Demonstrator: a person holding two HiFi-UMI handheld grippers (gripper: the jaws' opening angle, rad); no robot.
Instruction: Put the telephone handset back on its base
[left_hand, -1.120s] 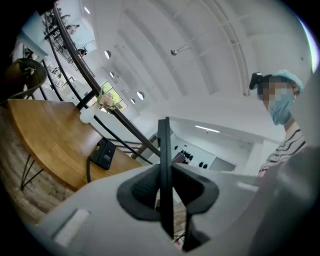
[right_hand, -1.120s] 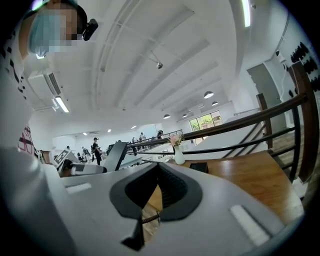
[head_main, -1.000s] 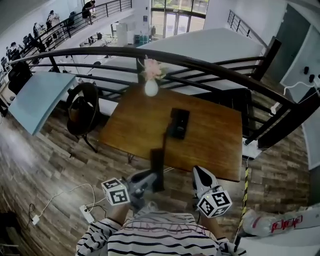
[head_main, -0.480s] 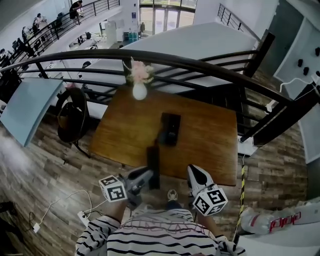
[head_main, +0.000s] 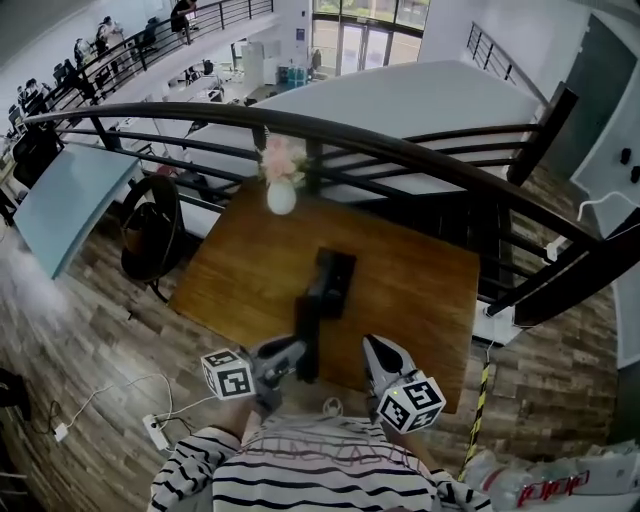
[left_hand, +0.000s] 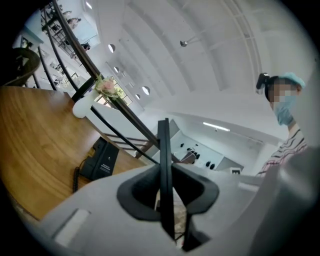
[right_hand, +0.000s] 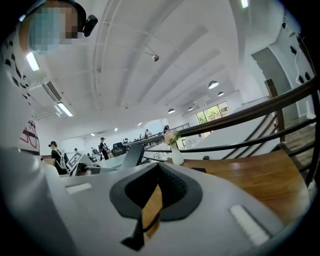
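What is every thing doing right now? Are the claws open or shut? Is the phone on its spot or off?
left claw: shut on the handset.
right claw: shut, holding nothing.
handset: off its spot, held up over the near edge of the table.
base: flat on the table, nothing resting on it.
vase: standing upright, flowers in it.
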